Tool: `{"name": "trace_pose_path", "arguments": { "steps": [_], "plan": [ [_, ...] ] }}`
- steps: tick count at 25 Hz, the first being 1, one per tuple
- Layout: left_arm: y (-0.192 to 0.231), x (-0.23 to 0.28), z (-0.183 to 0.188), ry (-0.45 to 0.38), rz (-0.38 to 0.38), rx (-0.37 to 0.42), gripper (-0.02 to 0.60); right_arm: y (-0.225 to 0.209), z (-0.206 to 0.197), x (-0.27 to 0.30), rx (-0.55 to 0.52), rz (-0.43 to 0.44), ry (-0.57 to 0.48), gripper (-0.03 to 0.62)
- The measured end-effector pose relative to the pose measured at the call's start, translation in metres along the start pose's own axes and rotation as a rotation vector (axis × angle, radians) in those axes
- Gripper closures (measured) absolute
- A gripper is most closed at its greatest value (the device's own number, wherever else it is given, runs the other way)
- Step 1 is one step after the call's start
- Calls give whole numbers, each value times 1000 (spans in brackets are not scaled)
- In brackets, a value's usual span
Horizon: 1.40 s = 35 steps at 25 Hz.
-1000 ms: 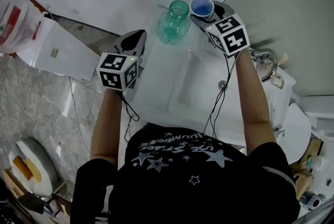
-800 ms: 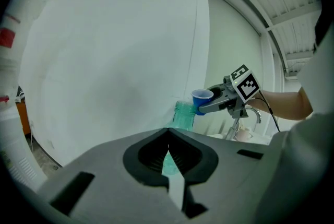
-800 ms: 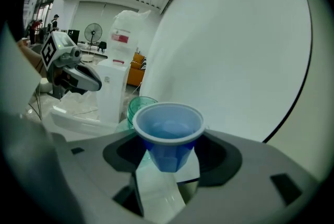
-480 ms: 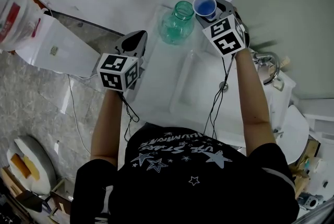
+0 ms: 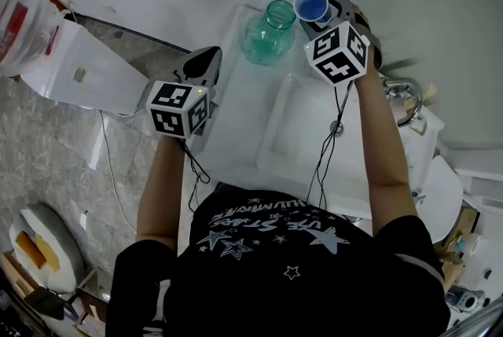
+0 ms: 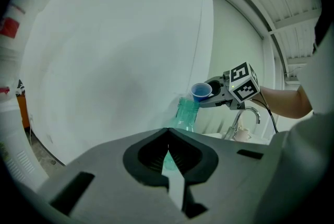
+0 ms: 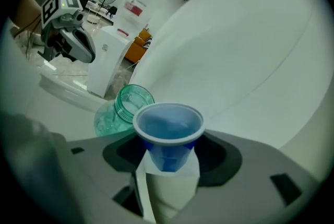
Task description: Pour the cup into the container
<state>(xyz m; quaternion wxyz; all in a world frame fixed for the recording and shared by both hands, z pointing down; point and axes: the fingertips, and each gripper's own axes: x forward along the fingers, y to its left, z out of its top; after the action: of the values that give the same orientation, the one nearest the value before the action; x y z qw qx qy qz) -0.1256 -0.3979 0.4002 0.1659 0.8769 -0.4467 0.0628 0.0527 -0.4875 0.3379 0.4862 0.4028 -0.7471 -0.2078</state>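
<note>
A green glass jar (image 5: 269, 33) stands open-mouthed on the white counter's back corner, also visible in the right gripper view (image 7: 125, 108) and the left gripper view (image 6: 185, 113). My right gripper (image 5: 318, 13) is shut on a small blue cup with a white rim (image 5: 312, 5), held just right of the jar's mouth and slightly above it. In the right gripper view the cup (image 7: 168, 131) sits between the jaws (image 7: 168, 157), leaning toward the jar. My left gripper (image 5: 206, 54) hangs off the counter's left side, jaws together and empty (image 6: 167, 137).
A white sink basin (image 5: 302, 131) lies in front of the jar, with a chrome faucet (image 5: 402, 96) at its right. A white box (image 5: 78, 68) stands on the floor to the left. The wall rises close behind the jar.
The right gripper has rolled, tipping the blue cup toward the jar's mouth, and edged slightly up in the head view. The left gripper has stayed still.
</note>
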Motion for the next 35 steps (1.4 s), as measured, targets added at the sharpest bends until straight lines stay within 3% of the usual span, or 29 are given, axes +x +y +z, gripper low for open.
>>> {"name": "trace_pose_path", "arguments": {
  "steps": [35],
  "plan": [
    [-7,9,-1,-23,-21,-39,572,-10,4,6,-315,-150,118,315]
  ]
}}
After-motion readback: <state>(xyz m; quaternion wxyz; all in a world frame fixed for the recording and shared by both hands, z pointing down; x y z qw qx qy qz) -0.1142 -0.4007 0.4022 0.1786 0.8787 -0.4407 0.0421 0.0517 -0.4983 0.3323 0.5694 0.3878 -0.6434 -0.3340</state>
